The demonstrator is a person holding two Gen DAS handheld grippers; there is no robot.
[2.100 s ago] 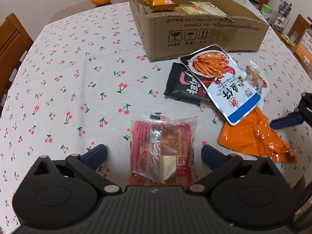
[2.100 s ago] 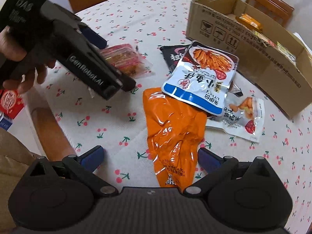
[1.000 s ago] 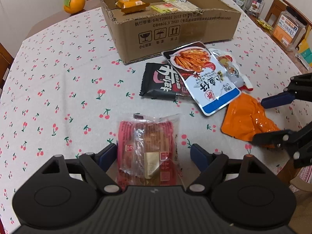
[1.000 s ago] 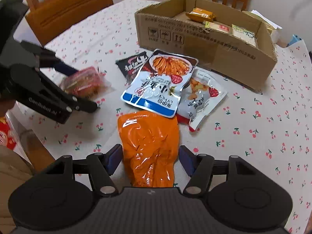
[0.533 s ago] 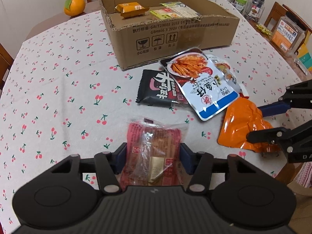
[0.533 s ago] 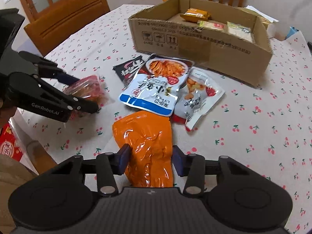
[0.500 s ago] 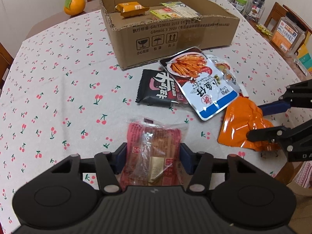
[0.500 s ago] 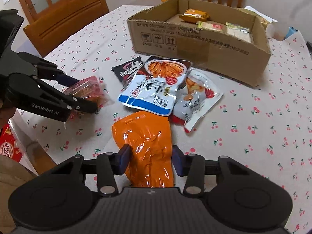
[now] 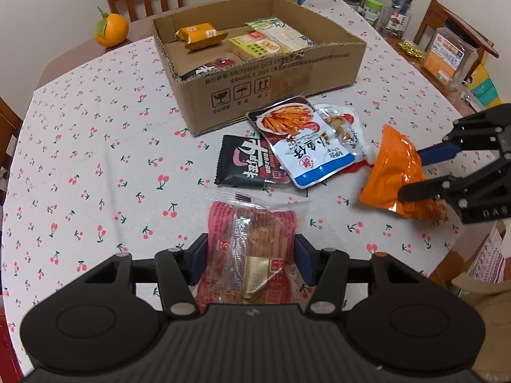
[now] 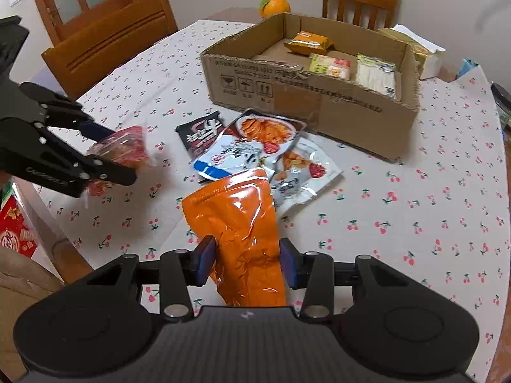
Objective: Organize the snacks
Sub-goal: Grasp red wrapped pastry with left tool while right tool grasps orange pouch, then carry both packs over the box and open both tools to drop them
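My left gripper is shut on a red clear-wrapped snack packet and holds it above the table; it also shows in the right wrist view. My right gripper is shut on an orange foil pouch, lifted off the table, also seen in the left wrist view. An open cardboard box holding several snacks stands at the back. A black packet, a blue-and-white fish snack bag and a white nut bag lie in front of it.
The round table has a cherry-print cloth. An orange fruit sits behind the box. Wooden chairs stand around the table. Jars and boxes crowd the far right side.
Both grippers have closed from open onto their packets and lifted them off the table. The views have risen, so the box interior shows more.
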